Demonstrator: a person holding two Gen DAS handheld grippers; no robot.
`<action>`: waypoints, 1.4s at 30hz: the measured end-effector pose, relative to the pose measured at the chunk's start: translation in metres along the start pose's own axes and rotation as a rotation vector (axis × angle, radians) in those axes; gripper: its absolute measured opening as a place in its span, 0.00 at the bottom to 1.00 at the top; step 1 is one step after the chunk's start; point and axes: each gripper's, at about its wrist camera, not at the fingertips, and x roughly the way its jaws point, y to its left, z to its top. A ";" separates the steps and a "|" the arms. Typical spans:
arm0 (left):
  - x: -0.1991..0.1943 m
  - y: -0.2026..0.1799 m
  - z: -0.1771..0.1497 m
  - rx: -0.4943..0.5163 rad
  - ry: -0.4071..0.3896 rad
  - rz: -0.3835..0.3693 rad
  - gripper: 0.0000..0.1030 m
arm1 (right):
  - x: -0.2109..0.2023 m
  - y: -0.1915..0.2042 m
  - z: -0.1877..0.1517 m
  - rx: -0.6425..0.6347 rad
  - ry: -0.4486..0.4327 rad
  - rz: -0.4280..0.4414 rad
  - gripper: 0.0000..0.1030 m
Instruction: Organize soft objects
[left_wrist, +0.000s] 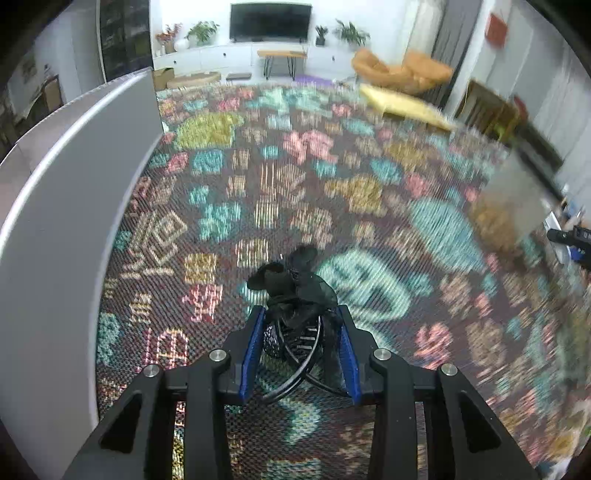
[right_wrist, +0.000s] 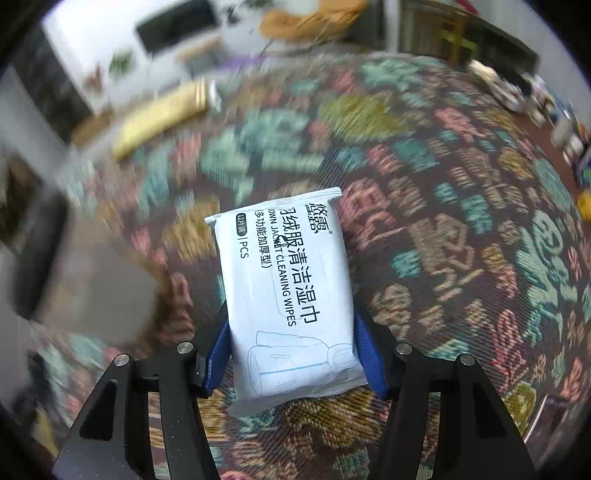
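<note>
Gripping one black hair clip (left_wrist: 295, 295) and one wipes pack (right_wrist: 291, 291).

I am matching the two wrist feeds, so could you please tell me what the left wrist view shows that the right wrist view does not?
Only the left wrist view shows the left gripper shut on a black hair accessory, and a white curved panel at the left.

Only the right wrist view shows the right gripper shut on a pale blue pack of cleaning wipes.

Both show the patterned woven cloth below, a flat yellow item farther off, the orange chair and the dark screen.
</note>
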 end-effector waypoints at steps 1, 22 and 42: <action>-0.009 0.001 0.003 -0.020 -0.014 -0.028 0.36 | -0.011 -0.001 0.004 0.003 -0.024 0.009 0.61; -0.211 0.219 -0.025 -0.171 -0.145 0.232 0.38 | -0.143 0.435 -0.161 -0.474 0.148 0.757 0.65; -0.284 0.185 -0.090 -0.181 -0.281 0.471 1.00 | -0.162 0.441 -0.256 -0.690 0.043 0.482 0.83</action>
